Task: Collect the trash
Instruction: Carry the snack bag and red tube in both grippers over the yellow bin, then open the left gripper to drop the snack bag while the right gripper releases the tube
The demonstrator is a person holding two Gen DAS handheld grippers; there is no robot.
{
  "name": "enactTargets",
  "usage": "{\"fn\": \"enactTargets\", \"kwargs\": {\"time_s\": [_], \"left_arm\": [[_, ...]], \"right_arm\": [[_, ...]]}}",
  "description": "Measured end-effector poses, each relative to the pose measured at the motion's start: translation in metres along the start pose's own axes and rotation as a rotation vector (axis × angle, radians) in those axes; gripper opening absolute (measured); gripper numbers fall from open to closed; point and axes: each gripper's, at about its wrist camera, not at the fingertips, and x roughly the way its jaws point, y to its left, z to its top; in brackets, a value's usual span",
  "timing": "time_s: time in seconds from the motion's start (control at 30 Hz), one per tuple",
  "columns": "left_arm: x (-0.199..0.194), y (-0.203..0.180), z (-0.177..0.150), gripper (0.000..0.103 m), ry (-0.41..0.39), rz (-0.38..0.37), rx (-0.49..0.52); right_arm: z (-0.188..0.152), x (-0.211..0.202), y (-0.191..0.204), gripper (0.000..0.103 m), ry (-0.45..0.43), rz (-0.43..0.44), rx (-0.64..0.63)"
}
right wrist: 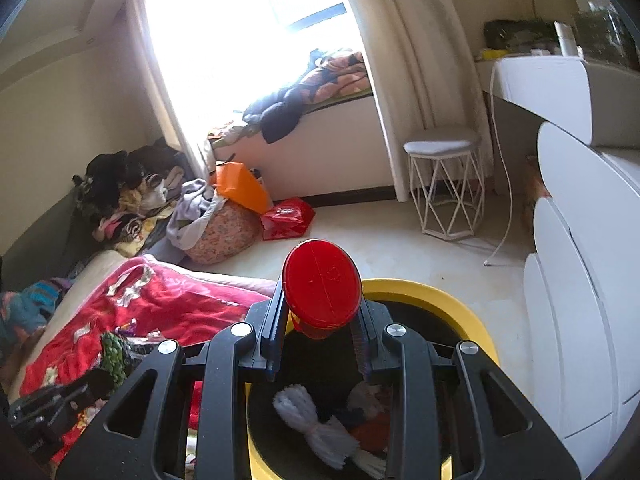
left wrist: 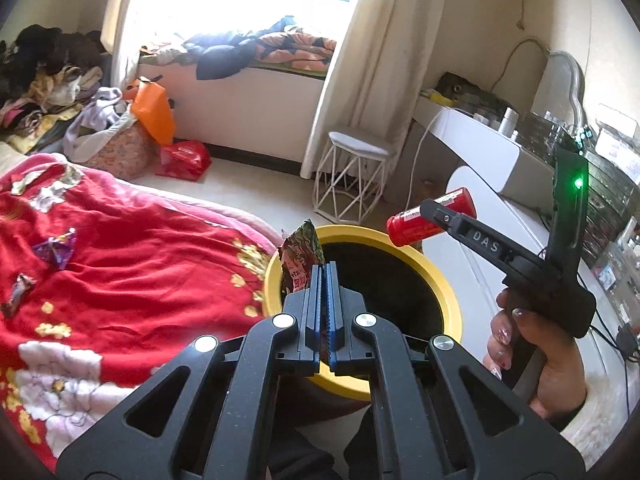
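Left wrist view: "DAS" marks the right gripper [left wrist: 430, 210] grasping a red bottle [left wrist: 432, 216]; left gripper [left wrist: 325, 270] pinches a wrapper [left wrist: 300, 258].

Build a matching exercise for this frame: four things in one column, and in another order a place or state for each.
Things:
1. red can
2. snack wrapper
3. purple wrapper
4. white pipe cleaners

Places or states:
A. lying loose on the red blanket
B. lying inside the yellow bin
C. pinched in the left gripper, over the bin's near rim
D. clamped in the right gripper, held above the bin

Pairs: 1-D, 2-C, 3-A, 4-B
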Motion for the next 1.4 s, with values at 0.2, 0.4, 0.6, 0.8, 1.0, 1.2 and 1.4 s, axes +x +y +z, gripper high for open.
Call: {"fn": "enactTargets", "kwargs": {"time_s": [0.2, 0.4, 0.6, 0.8, 1.0, 1.2, 1.4], "left_arm": [[0.014, -0.01, -0.003, 0.001, 0.018, -0.017, 0.017], [0.032, -0.015, -0.006, 0.001, 0.046, -0.023, 0.027], [0.048, -0.015, -0.014, 0.001, 0.08, -0.039, 0.014], [0.064, -0.017, -0.018, 0.001, 0.102, -0.066, 0.008], [0.081, -0.017, -0.023, 0.026, 0.148, -0.094, -0.007], [0.061, -0.002, -0.019, 0.073, 0.093, -0.043, -0.021], [0.032, 0.018, -0.015, 0.09, 0.044, 0.06, -0.036]], "right_arm": [[-0.003, 0.006, -0.015, 0.027, 0.022, -0.027, 0.022], [-0.008, 0.017, -0.026, 0.027, 0.071, -0.057, 0.042], [-0.011, 0.023, -0.033, 0.027, 0.102, -0.073, 0.053], [-0.014, 0.028, -0.039, 0.028, 0.127, -0.072, 0.061], [-0.015, 0.034, -0.045, 0.049, 0.149, -0.071, 0.094], [-0.015, 0.033, -0.042, 0.062, 0.131, -0.076, 0.098], [-0.012, 0.028, -0.021, 0.068, 0.111, -0.04, 0.05]]}}
